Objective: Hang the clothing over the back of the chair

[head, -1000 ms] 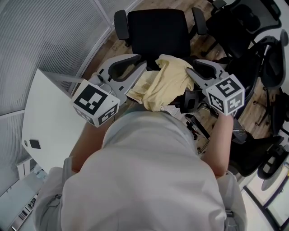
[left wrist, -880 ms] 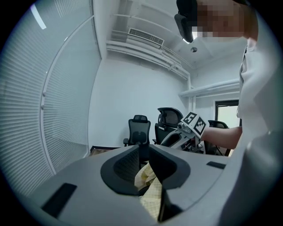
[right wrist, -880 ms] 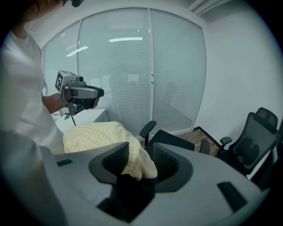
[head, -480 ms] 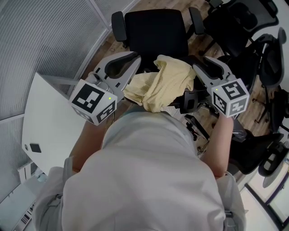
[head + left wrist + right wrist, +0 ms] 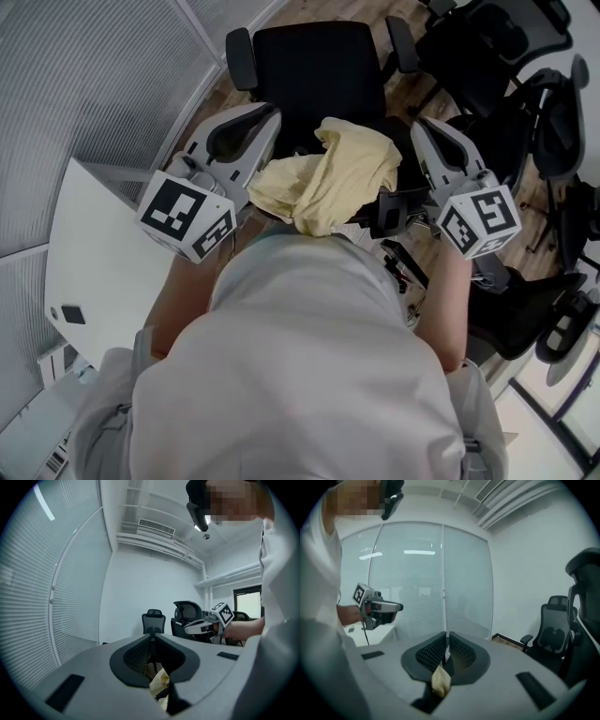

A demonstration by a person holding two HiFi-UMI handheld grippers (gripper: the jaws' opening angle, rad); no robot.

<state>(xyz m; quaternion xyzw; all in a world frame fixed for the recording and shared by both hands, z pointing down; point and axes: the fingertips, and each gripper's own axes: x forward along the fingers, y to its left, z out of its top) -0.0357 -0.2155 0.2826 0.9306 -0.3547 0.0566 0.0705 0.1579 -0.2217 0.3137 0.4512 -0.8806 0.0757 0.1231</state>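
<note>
Left gripper [image 5: 151, 639] and right gripper [image 5: 446, 647], jaws just closed further, pinch the crumpled pale-yellow garment [image 5: 328, 178] in front of the black office chair [image 5: 319, 66]; draping over its back remains

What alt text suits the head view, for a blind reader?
A person, seen from above, holds a pale yellow garment between the left gripper and right gripper, whose jaws have just been closing on it, before a black chair.

Clothing [image 5: 323, 178] hangs bunched between left gripper [image 5: 270, 114] and right gripper [image 5: 419, 127], just ahead of the person's torso. Both jaw pairs have just closed further, each on a fold of it. Chair [image 5: 319, 66] directly beyond. Table [image 5: 103, 272] left, beside the blinds [image 5: 84, 75]. More chairs [image 5: 478, 56] right.
</note>
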